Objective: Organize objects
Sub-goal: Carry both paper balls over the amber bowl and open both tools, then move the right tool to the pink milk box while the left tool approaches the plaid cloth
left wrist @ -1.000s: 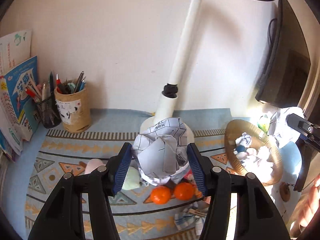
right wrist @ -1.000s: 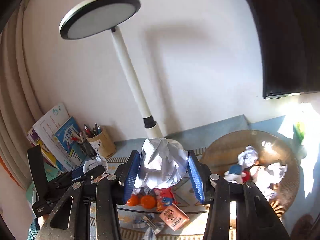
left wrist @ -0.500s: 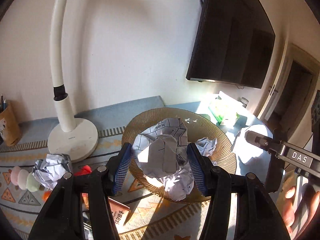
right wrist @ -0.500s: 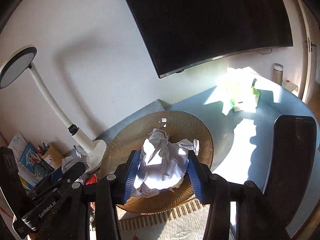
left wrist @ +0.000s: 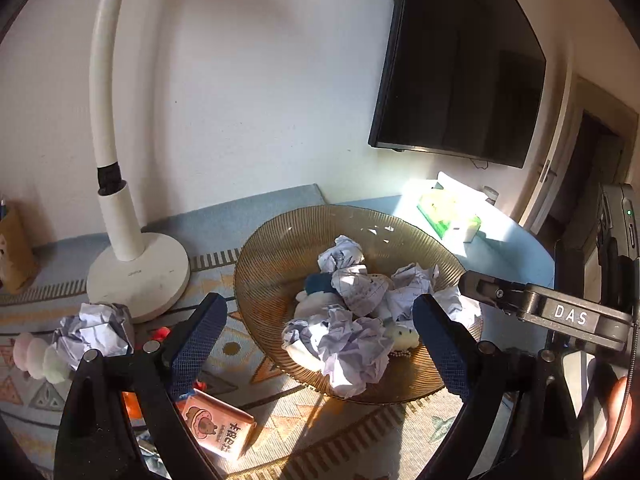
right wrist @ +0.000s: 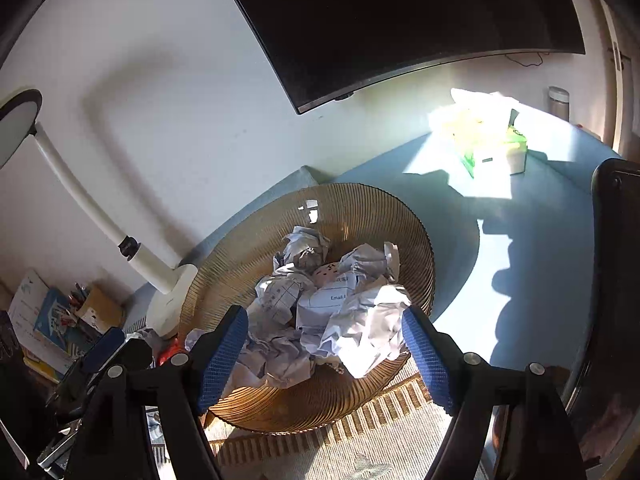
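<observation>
Left wrist view: my left gripper (left wrist: 316,340) hangs over the near rim of the amber ribbed bowl (left wrist: 280,248), jaws spreading, pads clear of everything; a crumpled paper ball (left wrist: 344,352) lies loose in the bowl between and beyond them, resting on the pile. More paper wads (left wrist: 416,280) sit deeper in the bowl, with a small plush toy (left wrist: 400,336) partly buried among them. Left of the bowl stands the white desk lamp (left wrist: 136,268), its base touching the patterned mat (left wrist: 280,420). 1 more crumpled ball (left wrist: 94,330) lies on the mat just beside the lamp base, left of the bowl. A pink snack packet (left wrist: 218,428) lies on the mat near the bowl's front-left edge, partly behind my left finger. Beyond the bowl, to the right, a green tissue pack (left wrist: 448,212) sits in sunlight; a dark screen (left wrist: 460,80) hangs on the wall above. Right wrist view: my right gripper (right wrist: 324,352) also sits at the bowl's near rim (right wrist: 420,248), jaws opening, pads not pressing; a white crumpled sheet (right wrist: 368,332) rests on the heap between them. Far left of the bowl, a pen holder (right wrist: 96,304) and books (right wrist: 44,316) stand against the wall.
</observation>
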The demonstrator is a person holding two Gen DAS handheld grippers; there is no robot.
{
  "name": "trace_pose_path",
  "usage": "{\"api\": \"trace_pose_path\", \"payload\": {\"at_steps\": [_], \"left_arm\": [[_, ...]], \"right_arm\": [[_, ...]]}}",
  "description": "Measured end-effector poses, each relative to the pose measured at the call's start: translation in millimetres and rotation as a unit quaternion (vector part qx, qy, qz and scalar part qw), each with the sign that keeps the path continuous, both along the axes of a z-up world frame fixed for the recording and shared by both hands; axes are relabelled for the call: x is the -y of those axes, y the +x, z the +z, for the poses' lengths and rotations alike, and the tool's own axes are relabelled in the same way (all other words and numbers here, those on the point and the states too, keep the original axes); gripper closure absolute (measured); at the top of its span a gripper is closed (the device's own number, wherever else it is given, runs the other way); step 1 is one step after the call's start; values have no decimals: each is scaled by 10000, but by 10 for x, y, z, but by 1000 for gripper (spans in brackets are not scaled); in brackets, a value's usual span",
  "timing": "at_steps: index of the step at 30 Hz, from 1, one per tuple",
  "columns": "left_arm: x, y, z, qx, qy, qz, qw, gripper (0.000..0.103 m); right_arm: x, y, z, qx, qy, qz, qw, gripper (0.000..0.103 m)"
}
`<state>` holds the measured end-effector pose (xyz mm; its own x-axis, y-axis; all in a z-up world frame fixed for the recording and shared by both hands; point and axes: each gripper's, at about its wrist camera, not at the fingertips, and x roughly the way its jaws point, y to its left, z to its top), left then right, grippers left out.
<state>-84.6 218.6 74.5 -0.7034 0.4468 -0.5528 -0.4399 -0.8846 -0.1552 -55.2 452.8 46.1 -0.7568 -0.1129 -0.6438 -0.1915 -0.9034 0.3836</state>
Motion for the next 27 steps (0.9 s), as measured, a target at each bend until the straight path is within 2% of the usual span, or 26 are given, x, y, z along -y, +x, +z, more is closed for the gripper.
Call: {"api": "trace_pose_path", "payload": {"at_steps": [5, 8, 10, 12, 15, 17, 19, 24, 27], "left_arm": [[741, 178, -15, 67, 252, 501, 9984, 9], [1332, 309, -76, 91, 408, 988, 9942, 0], [1737, 394, -164, 105, 480, 1477, 9878, 1], [2122, 414, -296, 306, 445, 1994, 9784, 1], [2519, 479, -556, 561, 601, 2312, 9694, 1], [2638, 507, -719, 662, 630, 2436, 9655, 1], [2659, 528, -851, 703, 555, 2445, 9655, 1], [2570, 553, -1006, 612, 265, 2310, 9707, 1], [2559, 592, -989, 486, 298, 2280, 9720, 1]], "right_arm": [[416, 131, 194, -251, -49, 354, 9990, 24], [747, 212, 273, -438, -165, 723, 9963, 14], [1014, 271, 258, -562, -113, 946, 9939, 12], [1315, 306, 178, -596, 71, 1174, 9913, 12], [1811, 310, -39, -455, 416, 1606, 9851, 12], [2088, 315, -201, -365, 621, 1833, 9804, 12], [2293, 333, -362, -394, 919, 1967, 9753, 12], [2584, 383, -718, -500, 2164, 1979, 9547, 12], [2551, 387, -724, -555, 2160, 1918, 9557, 11]]}}
